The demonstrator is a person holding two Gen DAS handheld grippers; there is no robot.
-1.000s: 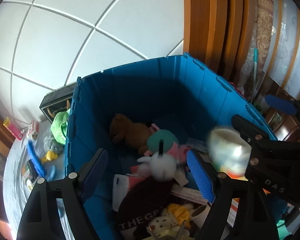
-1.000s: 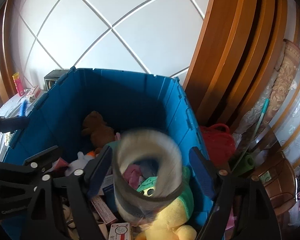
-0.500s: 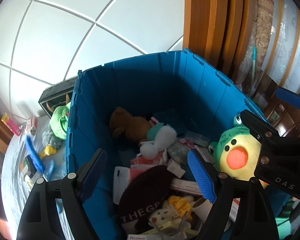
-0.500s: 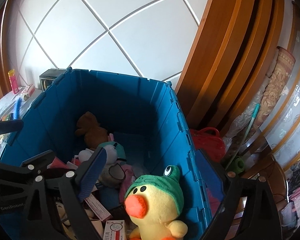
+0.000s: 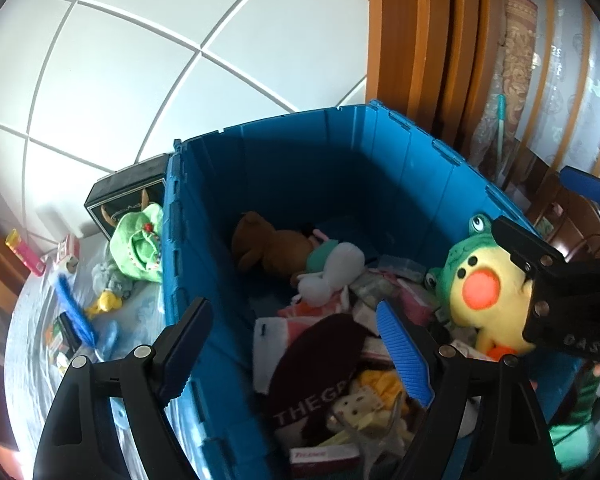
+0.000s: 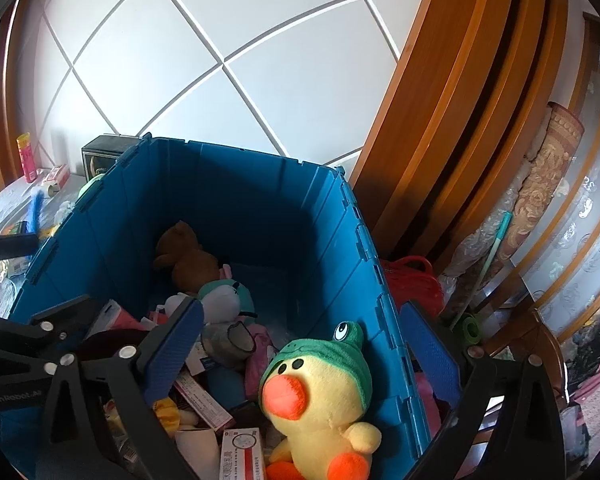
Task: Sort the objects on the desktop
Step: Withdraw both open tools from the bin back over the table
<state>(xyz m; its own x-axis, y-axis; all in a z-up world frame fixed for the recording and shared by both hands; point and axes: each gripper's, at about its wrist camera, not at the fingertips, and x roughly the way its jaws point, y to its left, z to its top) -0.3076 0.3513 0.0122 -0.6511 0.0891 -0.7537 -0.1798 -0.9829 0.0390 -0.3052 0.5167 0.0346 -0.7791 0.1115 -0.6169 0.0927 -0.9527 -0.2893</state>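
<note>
Tape is what we have just let go of: a second ago a grey roll of tape [image 6: 230, 344] sat blurred between the pads of our right gripper [image 6: 300, 350], and now it lies among the clutter in the blue crate [image 6: 260, 184], just left of centre in the right wrist view, beside the white plush [image 6: 220, 304]. Our right jaws have just been opening and now stand wide with nothing between them; the right pad hangs outside the crate's right wall, the left pad over the pile. Below them, at the lower centre of that frame, the yellow duck plush [image 6: 320, 396] in its green frog hood leans against the crate wall, uncovered now that the roll is gone. Our left gripper [image 5: 296, 356] is also open and empty, its left pad outside the crate's near-left wall and its right pad over the dark cap [image 5: 316, 364]. So one more item looks sorted. What remains, we judge, is on the table [image 5: 32, 320] at the left edge of the left wrist view: a green plush [image 5: 138, 240], a blue brush [image 5: 74, 308] and a small yellow toy [image 5: 108, 302] lie outside the crate, and the left gripper seems best placed to fetch them.
</note>
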